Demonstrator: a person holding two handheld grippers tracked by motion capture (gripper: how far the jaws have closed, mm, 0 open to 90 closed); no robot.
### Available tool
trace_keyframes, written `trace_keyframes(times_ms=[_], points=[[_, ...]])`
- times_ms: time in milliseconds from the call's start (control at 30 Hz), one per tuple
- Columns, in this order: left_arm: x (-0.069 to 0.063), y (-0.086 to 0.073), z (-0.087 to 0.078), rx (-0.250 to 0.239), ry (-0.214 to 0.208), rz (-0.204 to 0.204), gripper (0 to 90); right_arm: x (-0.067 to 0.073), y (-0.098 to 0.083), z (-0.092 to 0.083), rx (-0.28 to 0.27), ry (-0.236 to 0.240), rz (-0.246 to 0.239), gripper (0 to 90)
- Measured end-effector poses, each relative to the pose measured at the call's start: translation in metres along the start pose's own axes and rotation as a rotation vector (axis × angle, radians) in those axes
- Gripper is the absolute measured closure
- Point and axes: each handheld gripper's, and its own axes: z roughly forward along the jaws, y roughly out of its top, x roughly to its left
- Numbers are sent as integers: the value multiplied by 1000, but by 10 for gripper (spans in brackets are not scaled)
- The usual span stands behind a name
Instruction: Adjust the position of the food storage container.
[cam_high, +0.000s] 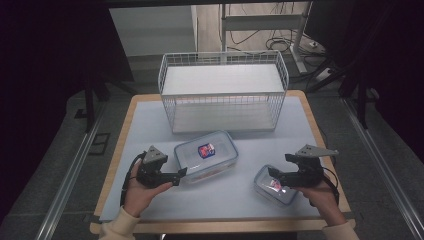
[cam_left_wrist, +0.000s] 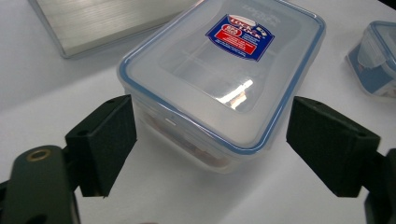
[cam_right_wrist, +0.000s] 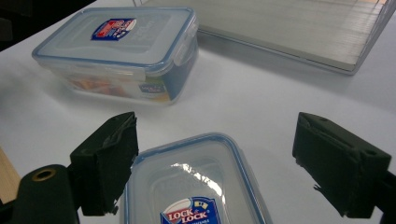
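Nearest the person, both hands hold their tools over the front of the table, and nothing is grasped yet. The right gripper hangs with its jaws spread wide over the small container, which lies well in front of the wire basket and toward its right end; the pads stand on either side of its lid without touching. The left gripper is also released, jaws apart at the near corner of the large container, just short of its walls. That box sits just in front of the basket, lid clipped on. The basket itself, farthest back, holds nothing, so I judge the work barely begun: both boxes remain to be gripped, lifted and likely carried back into it
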Motion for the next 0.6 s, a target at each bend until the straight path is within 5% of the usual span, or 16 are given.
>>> trace_keyframes(times_ms=[233,367,600], points=[[3,-2,-3,31,-11,-25,199,2,0,0,32,-2,-20,145],[2,0,-8,33,-16,1,218,5,1,6,60,-2,-40,144],[-16,1,-16,21,-79,15,290,14,5,2,49,9,-43,145]])
